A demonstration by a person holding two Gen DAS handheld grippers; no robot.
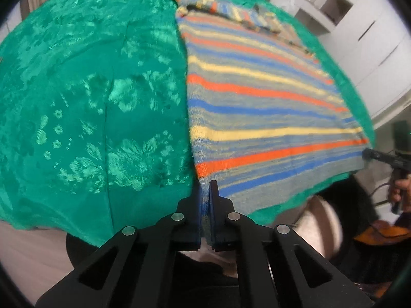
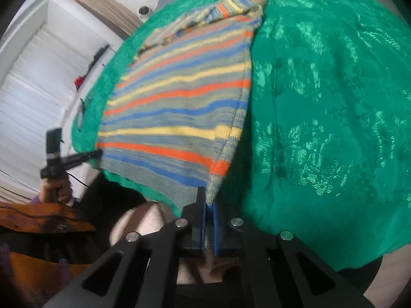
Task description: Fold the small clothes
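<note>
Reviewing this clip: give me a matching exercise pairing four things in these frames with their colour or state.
Things:
1. striped sweater
2. tablecloth
3. left gripper
4. cabinets

Colour or state:
A. green with a floral pattern
B. white
C. held at both near corners
D. shut on a sweater corner

Pairs: 1-C, 2-A, 3-D, 4-B
</note>
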